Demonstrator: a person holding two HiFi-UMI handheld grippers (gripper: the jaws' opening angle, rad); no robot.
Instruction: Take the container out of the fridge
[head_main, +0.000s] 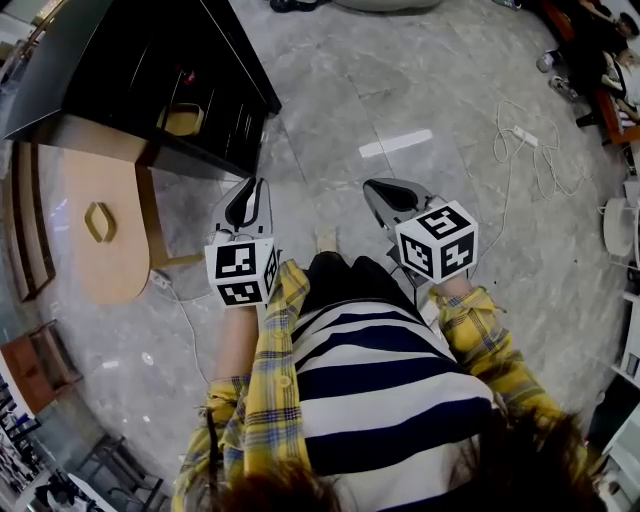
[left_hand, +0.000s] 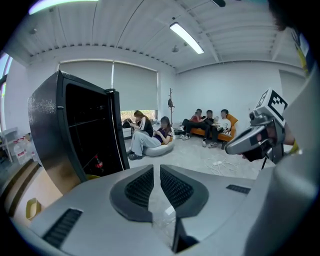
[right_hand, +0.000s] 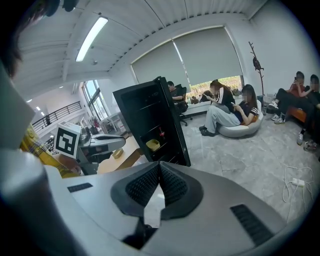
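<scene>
**Both grippers empty, container in the fridge**

- Your left gripper (left_hand: 156, 167): jaws down to a hairline gap, effectively closed, nothing between the pads. You hold it low in front of your body, pointing at the fridge.
- Your right gripper (right_hand: 159, 165): jaw tips touching, closed, nothing held. It sits level with the left one, the two side by side and apart, over bare marble floor (head_main: 330, 120).
- Wooden table (head_main: 100, 225) is to your left, against the fridge's side. A yellow ring-shaped piece (head_main: 98, 222) lies on it.
- Fridge (right_hand: 150, 122): black, standing open, its dark interior facing you. It is ahead and to the left of both grippers.
- Container (right_hand: 152, 144): yellow, on a shelf inside the fridge, about mid-height. It is well apart from both grippers and neither touches it. The head view shows it in the open compartment.
- A red bottle (right_hand: 161, 133) stands on the shelf above the container, further back.
- A white power strip (head_main: 520, 135) with a loose cable lies on the floor off to your right.
- Far end of the room: people sit on a beanbag (left_hand: 159, 148) and on an orange sofa (left_hand: 227, 134) by the wall.
</scene>
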